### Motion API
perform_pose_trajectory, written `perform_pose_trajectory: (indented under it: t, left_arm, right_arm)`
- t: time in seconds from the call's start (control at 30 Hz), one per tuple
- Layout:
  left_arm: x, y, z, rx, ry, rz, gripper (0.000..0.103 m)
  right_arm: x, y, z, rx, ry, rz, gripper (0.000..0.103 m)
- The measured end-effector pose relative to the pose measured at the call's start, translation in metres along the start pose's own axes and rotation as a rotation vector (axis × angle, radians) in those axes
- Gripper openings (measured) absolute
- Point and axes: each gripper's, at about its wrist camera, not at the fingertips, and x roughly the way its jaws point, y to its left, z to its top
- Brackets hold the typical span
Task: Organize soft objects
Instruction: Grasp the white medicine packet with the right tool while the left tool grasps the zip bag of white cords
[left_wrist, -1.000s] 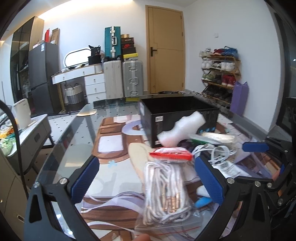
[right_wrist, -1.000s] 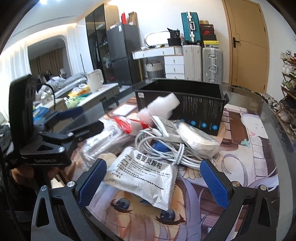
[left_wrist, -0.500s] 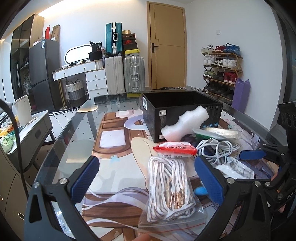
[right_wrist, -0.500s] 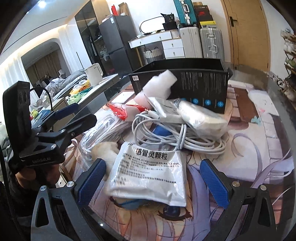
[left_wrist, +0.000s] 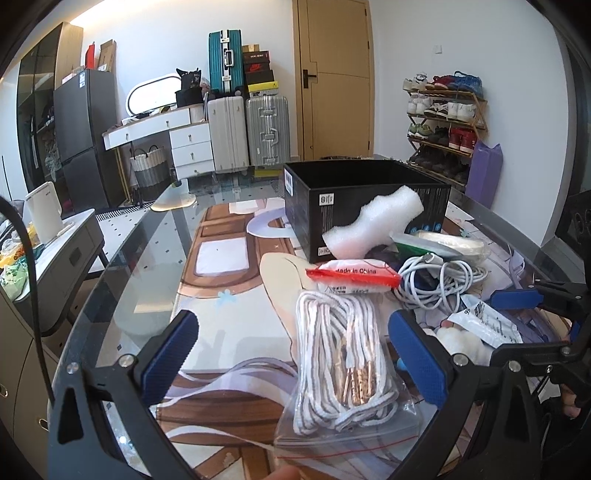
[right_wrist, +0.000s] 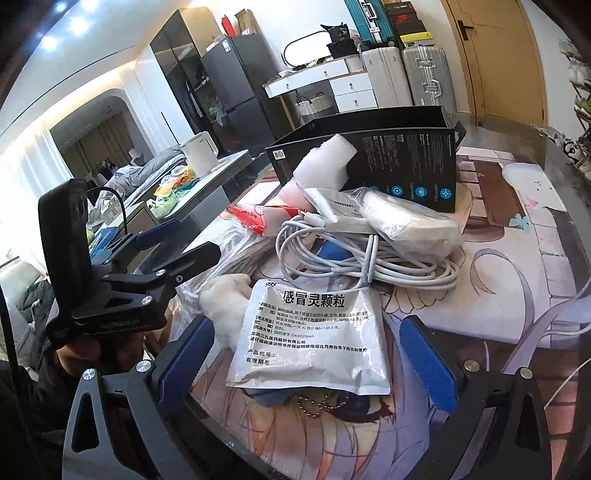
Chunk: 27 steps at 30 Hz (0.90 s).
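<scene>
Glass tabletop (left_wrist: 122, 280): crinkly sachet (right_wrist: 310, 336), coiled cable (right_wrist: 369, 258); both grippers' jaws gape empty.

Your left wrist camera sits low over the glass table (left_wrist: 122, 266), facing the door (left_wrist: 334, 77), close behind a bagged cord (left_wrist: 343, 365). Your right wrist camera looks across the same pile from its other side, toward the fridge (right_wrist: 236, 85), a sachet (right_wrist: 314, 339) nearest. Both views share the black box (left_wrist: 365, 195) (right_wrist: 388, 155), foam block (left_wrist: 373, 221) (right_wrist: 325, 162) and white cable (left_wrist: 439, 280) (right_wrist: 369, 254).
</scene>
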Motion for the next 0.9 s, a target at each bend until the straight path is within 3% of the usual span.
perform_pose_trajectory:
  t: [0.17, 0.3, 0.47, 0.57, 0.8, 0.9]
  left_arm:
    - [0.0021, -0.0028, -0.0009, 0.013, 0.017, -0.012, 0.103]
    - [0.0045, -0.0056, -0.0015, 0.022, 0.037, -0.013, 0.103]
    - [0.0068, -0.0078, -0.0018, 0.033, 0.056, -0.019, 0.103]
    - [0.0073, -0.0070, -0.0018, 0.032, 0.065, -0.023, 0.102]
    - [0.0085, -0.0096, -0.0022, 0.047, 0.089, -0.047, 0.087]
    - [0.0091, -0.0103, -0.0023, 0.046, 0.097, -0.069, 0.074]
  right_arm:
    - [0.0012, 0.0016, -0.0008, -0.016, -0.006, -0.012, 0.098]
    - [-0.0024, -0.0024, -0.0005, 0.011, -0.014, 0.007, 0.082]
    - [-0.0040, -0.0029, 0.0005, 0.000, -0.013, 0.014, 0.080]
    - [-0.0052, -0.0051, -0.0005, 0.006, -0.017, 0.027, 0.074]
    - [-0.0068, -0.0031, -0.0023, 0.006, -0.027, 0.047, 0.064]
    - [-0.0085, -0.0030, -0.0021, 0.001, -0.035, 0.052, 0.061]
